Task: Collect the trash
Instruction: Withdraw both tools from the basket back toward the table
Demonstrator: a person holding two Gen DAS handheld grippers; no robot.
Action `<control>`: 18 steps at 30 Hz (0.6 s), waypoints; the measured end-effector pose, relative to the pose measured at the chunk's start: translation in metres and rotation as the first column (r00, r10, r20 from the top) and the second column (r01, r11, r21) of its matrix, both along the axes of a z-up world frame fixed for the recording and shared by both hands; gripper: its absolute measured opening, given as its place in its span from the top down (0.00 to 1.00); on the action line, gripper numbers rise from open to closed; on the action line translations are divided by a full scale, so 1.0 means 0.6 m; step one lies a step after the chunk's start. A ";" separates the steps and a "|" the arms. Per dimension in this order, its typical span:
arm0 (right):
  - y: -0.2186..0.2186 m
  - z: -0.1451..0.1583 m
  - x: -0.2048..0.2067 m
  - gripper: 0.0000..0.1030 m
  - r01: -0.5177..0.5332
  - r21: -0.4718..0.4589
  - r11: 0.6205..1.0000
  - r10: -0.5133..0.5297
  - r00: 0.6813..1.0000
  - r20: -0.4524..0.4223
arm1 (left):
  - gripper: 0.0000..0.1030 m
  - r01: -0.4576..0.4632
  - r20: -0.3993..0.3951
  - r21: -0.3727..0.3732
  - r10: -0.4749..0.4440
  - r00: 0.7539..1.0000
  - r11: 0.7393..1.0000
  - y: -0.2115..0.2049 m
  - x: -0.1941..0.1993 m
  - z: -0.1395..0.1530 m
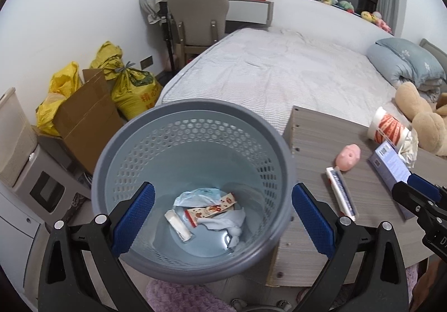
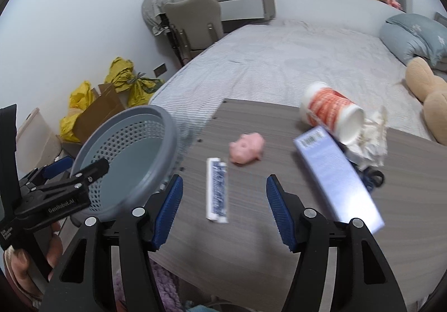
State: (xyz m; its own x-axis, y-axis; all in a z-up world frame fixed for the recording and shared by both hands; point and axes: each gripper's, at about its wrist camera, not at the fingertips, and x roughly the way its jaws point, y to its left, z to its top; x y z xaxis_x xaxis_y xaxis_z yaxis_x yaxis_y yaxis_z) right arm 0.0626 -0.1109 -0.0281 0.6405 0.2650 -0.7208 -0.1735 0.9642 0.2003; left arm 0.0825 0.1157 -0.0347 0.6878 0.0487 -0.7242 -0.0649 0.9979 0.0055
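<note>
A grey perforated trash basket [image 1: 195,116] sits beside the wood table's left edge, also in the right wrist view [image 2: 134,127]. Inside lie wrappers and crumpled paper [image 1: 209,208]. My left gripper [image 1: 222,217] is open above the basket's mouth, empty. On the table [image 2: 251,228] lie a white-blue wrapper strip [image 2: 216,190], a pink pig toy [image 2: 247,148], a blue box [image 2: 338,177], a tipped red-white paper cup [image 2: 332,113] and crumpled paper [image 2: 371,141]. My right gripper [image 2: 225,214] is open just in front of the wrapper strip, empty.
A bed [image 1: 279,68] lies behind the table, with a plush bear [image 1: 421,116] and a blue duvet. A cardboard box [image 1: 86,113] and yellow bags [image 1: 134,88] stand at the left wall. A chair and desk are at the back.
</note>
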 end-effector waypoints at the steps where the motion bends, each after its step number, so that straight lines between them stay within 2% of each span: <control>1: -0.013 -0.002 -0.005 0.42 0.015 -0.003 1.000 -0.015 1.000 -0.002 | 0.06 0.010 -0.001 -0.001 -0.010 1.000 1.000 -0.008 0.001 0.000; 11: -0.150 -0.017 -0.044 0.42 0.180 -0.015 0.984 -0.180 0.983 -0.022 | 0.06 0.087 -0.025 0.010 -0.087 0.996 0.996 -0.092 0.002 -0.008; 18: -0.213 -0.039 -0.041 0.42 0.197 0.026 0.980 -0.196 0.979 -0.052 | 0.06 0.126 -0.029 0.039 -0.125 0.992 0.991 -0.147 -0.005 -0.009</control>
